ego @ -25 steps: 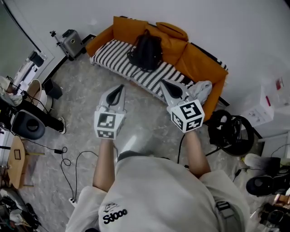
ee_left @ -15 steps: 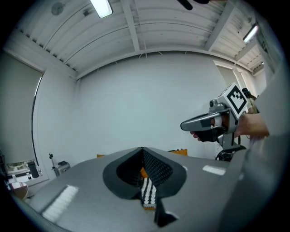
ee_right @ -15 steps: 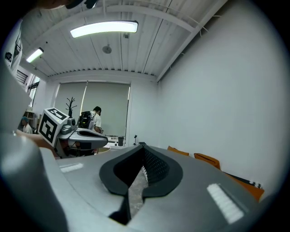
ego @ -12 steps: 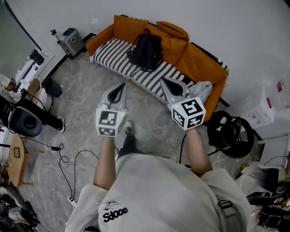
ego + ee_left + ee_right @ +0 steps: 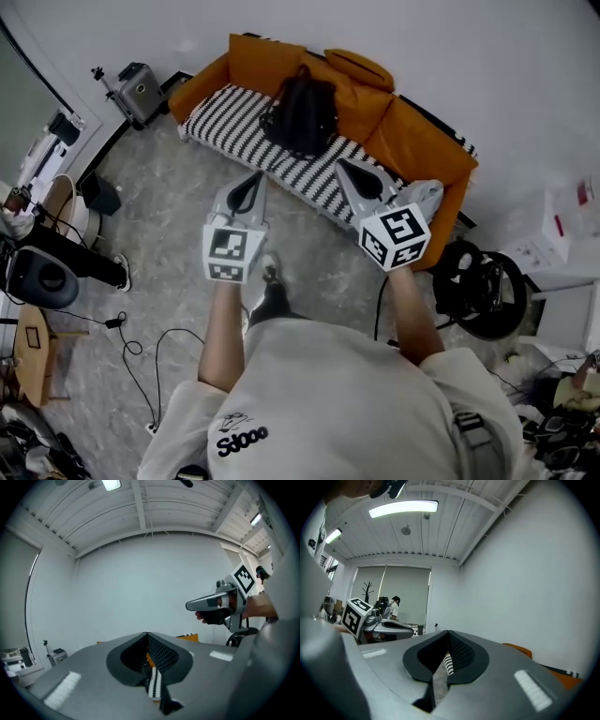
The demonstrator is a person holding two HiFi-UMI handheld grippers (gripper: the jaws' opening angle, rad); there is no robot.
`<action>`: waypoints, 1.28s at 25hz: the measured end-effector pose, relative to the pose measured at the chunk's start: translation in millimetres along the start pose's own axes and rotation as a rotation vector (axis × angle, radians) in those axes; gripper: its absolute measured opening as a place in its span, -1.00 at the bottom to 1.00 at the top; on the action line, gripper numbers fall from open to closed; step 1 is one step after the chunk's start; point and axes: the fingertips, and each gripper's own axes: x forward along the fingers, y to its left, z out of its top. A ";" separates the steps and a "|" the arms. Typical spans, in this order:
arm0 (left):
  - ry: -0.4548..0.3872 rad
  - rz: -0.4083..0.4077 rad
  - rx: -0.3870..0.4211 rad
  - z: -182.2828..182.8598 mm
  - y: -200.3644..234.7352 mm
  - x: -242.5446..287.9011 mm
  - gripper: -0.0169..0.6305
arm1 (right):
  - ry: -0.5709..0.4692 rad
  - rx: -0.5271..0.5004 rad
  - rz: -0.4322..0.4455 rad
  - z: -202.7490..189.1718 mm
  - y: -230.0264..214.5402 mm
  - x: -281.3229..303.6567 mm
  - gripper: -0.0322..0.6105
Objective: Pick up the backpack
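A black backpack [image 5: 303, 113] stands upright on an orange sofa [image 5: 412, 141], on its black-and-white striped seat cover [image 5: 246, 131], leaning against the backrest. My left gripper [image 5: 250, 180] is held level over the floor just in front of the sofa, shut and empty. To its right, my right gripper [image 5: 345, 170] is also shut and empty, its tips over the seat's front edge. Both point toward the sofa, short of the backpack. In the left gripper view the jaws [image 5: 149, 667] are shut, with the right gripper [image 5: 220, 604] visible beside them. In the right gripper view the jaws [image 5: 445, 660] are shut too.
A grey-white cloth [image 5: 427, 195] lies on the sofa's right end. A camera on a tripod [image 5: 136, 89] stands left of the sofa. A black round object [image 5: 483, 286] sits at the right. Cables [image 5: 141, 342], a speaker [image 5: 42, 277] and clutter line the left side.
Both grippers have moved forward toward the sofa together, still shut. The person has stepped closer, and the sofa sits nearer the grippers.
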 end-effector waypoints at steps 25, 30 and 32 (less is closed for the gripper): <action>0.052 -0.167 -0.078 -32.8 207.3 197.2 -0.92 | 0.226 0.072 -0.207 -13.3 -110.8 260.1 -0.89; 0.053 -0.238 -0.102 -41.1 218.2 217.2 -0.92 | 0.224 0.079 -0.217 -19.2 -120.8 287.6 -0.89; 0.063 -0.246 -0.132 -44.0 225.4 224.8 -0.92 | 0.222 0.070 -0.217 -20.7 -122.5 298.1 -0.89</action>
